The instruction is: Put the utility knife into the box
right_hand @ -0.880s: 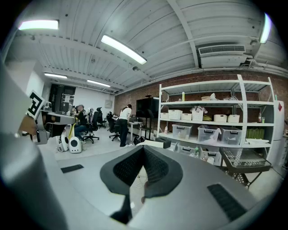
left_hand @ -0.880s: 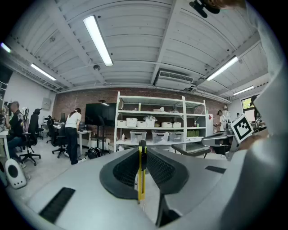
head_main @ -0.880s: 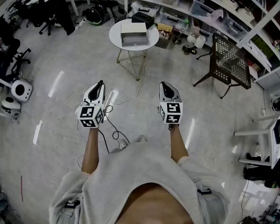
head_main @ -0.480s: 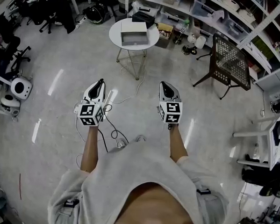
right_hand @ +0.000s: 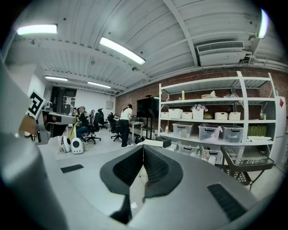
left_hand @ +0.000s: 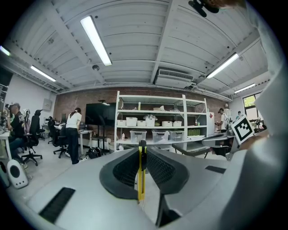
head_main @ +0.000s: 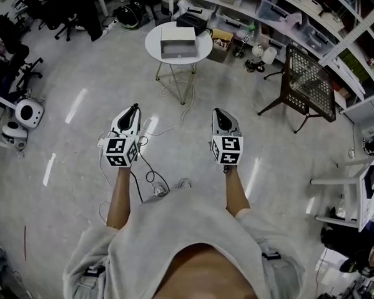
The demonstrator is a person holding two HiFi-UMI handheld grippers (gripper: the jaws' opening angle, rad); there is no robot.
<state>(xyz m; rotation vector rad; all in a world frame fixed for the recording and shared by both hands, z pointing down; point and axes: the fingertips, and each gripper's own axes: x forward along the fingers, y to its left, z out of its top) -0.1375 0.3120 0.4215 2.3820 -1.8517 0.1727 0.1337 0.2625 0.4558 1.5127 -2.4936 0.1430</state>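
Observation:
A yellow utility knife [left_hand: 141, 173] stands upright, pinched between the jaws of my left gripper [left_hand: 141, 150], which is shut on it. In the head view the left gripper [head_main: 133, 109] is held over the floor, left of my right gripper [head_main: 219, 113]. The right gripper [right_hand: 143, 148] is shut with nothing between its jaws. An open grey box [head_main: 178, 48] lies on a small round white table [head_main: 203, 48], well ahead of both grippers. Its lid [head_main: 178, 34] is propped behind it.
A cable [head_main: 169, 126] trails over the floor from the table's wire legs toward me. A dark mesh chair [head_main: 306, 83] stands to the right, shelving with bins [head_main: 287, 20] behind it. A person [left_hand: 72, 132] stands at desks to the far left, by office chairs [head_main: 22, 78].
The whole scene has slid slightly up and left in the head view. Both grippers keep their pose and spacing, and the left one still holds the knife.

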